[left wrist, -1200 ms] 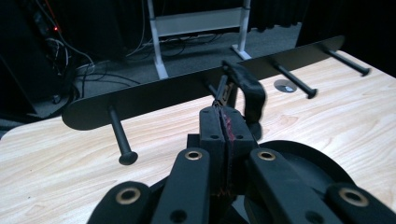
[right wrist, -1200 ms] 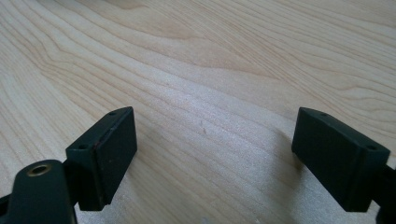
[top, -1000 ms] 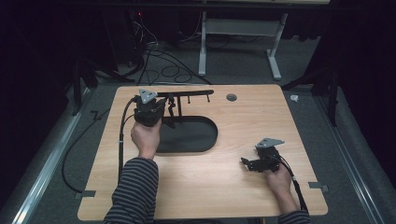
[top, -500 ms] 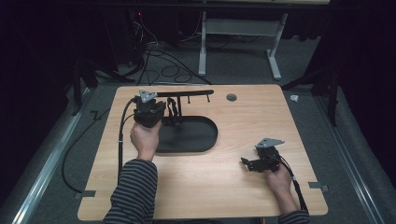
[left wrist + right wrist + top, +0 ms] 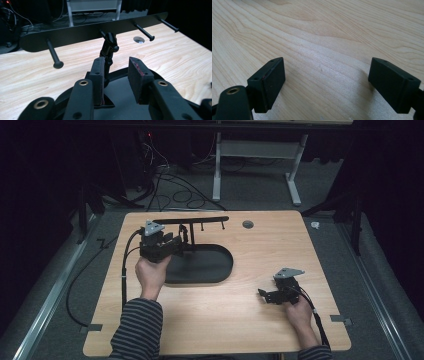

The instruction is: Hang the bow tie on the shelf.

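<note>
A black rack stands on the wooden table: an oval base (image 5: 207, 267), a thin upright post (image 5: 109, 47) and a long crossbar (image 5: 87, 31) with several pegs (image 5: 53, 53) sticking out. My left gripper (image 5: 176, 245) is at the post, over the base's left end. Its jaws have just been opening. In the left gripper view the left gripper (image 5: 116, 63) is open, and the post stands just past the left pad (image 5: 98, 68) with nothing pressed between the pads. My right gripper (image 5: 264, 295) rests low at the table's right front. The right gripper (image 5: 327, 75) is wide open over bare wood.
A round grommet hole (image 5: 247, 224) sits near the table's far edge, right of the crossbar. The left gripper's cable (image 5: 124, 270) loops off the table's left side. Cables and a white desk frame (image 5: 260, 160) lie on the floor beyond the table.
The left gripper's jaws have parted at the post. Both hands stay about where they were.
</note>
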The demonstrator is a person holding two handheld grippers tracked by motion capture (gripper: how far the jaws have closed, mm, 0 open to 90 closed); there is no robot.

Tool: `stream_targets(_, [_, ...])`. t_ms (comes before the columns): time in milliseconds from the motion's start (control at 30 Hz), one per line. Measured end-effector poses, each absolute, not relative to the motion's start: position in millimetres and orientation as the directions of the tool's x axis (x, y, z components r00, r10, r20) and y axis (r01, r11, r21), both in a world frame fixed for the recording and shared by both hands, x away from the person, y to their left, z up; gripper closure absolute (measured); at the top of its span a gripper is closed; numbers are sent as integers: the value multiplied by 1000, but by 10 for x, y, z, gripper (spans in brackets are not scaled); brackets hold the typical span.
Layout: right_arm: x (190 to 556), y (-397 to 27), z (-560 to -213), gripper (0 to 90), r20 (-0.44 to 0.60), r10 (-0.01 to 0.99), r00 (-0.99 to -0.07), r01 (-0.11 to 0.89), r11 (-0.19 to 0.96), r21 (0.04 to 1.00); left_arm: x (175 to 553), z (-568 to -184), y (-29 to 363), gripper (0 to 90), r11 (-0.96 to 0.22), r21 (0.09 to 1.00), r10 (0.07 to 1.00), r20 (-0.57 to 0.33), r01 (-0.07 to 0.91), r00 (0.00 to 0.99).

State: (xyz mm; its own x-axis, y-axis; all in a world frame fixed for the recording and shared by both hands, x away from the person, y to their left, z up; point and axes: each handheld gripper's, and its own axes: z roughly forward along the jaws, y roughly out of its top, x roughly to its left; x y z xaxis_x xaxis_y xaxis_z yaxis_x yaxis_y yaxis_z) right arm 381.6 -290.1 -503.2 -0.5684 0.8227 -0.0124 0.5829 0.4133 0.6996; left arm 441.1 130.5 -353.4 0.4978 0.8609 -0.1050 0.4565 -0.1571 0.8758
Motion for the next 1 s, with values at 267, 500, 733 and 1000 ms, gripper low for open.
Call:
stream_targets(267, [3816, -2901, -5032, 150, -12, 823, -568, 583, 413, 700, 4318, -3504, 1359, 623, -166, 875, 852, -105, 454, 513])
stream_targets(500, [3816, -2901, -5031, 150, -12, 823, -569, 584, 414, 698, 4228, -3502, 1435, 586, -147, 885, 846, -120, 442, 520])
stream_targets(733, [3815, -2901, -5031, 150, -13, 823, -569, 583, 414, 699, 4155, -3527, 1521, 557, -125, 888, 842, -141, 442, 520])
stream_targets(1000, [3815, -2901, -5031, 150, -13, 823, -568, 583, 414, 699, 4061, -3562, 1584, 528, -107, 890, 836, -161, 444, 525])
